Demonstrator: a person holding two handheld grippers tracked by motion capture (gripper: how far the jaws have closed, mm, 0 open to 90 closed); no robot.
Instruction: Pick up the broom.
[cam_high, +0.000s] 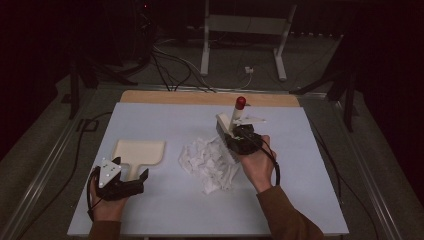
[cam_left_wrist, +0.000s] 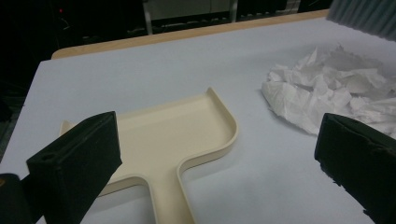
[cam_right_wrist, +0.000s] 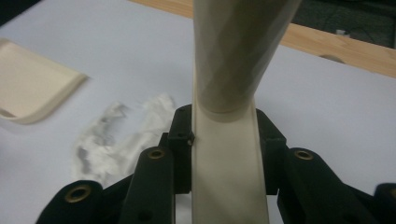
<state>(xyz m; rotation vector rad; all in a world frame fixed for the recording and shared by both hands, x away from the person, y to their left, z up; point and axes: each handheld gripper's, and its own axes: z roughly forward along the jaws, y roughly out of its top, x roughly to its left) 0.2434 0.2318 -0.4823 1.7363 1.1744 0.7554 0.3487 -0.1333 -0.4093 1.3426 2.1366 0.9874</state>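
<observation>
On the table (cam_high: 150, 120) we list: one cream dustpan (cam_high: 141, 152), lying flat with its handle toward the left hand-held gripper (cam_high: 131, 176), jaws wide around it, apparently ready to grasp; one heap of crumpled paper (cam_high: 209, 162) beside it; one red-tipped brush (cam_high: 236, 116), clamped upright in the right hand-held gripper (cam_high: 235, 136) for sweeping.
</observation>
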